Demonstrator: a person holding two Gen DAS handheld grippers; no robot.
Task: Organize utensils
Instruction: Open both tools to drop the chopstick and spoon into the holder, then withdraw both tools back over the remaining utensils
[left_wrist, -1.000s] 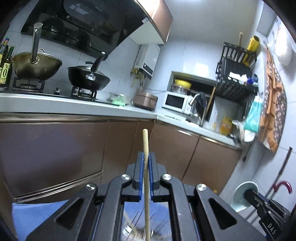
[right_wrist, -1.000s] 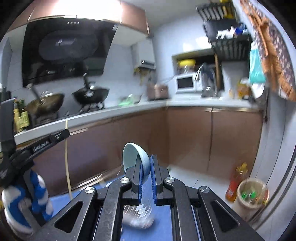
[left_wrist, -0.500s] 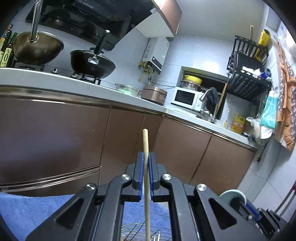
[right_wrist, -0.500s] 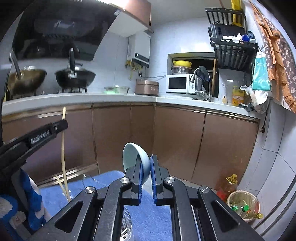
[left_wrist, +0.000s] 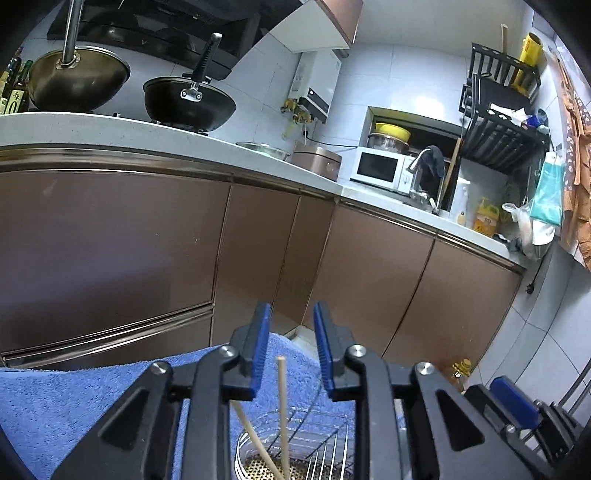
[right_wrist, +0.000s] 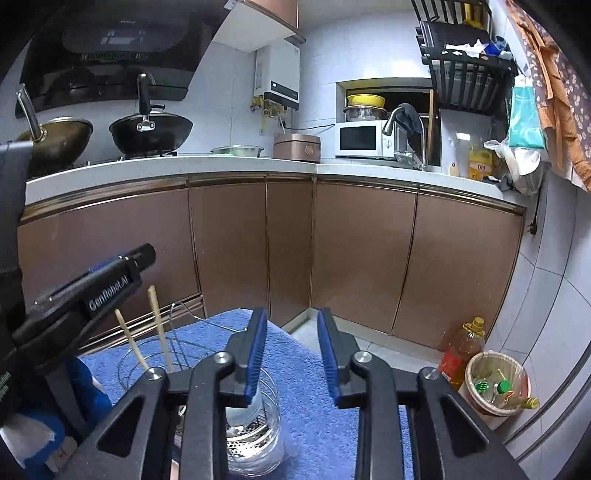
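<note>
My left gripper is open and empty above a wire utensil rack. Two wooden chopsticks stand in the rack's round holder below its jaws; they also show in the right wrist view. My right gripper is open and empty. Below it a pale blue spoon rests in a clear round holder. The left gripper's body shows at the left of the right wrist view, just above the chopsticks.
The rack stands on a blue towel. Brown kitchen cabinets under a white counter lie ahead. An oil bottle and a small bin stand on the floor at the right.
Both grippers opened. The left one let its chopstick drop into the holder beside another. The right one let the spoon down into the clear holder.
</note>
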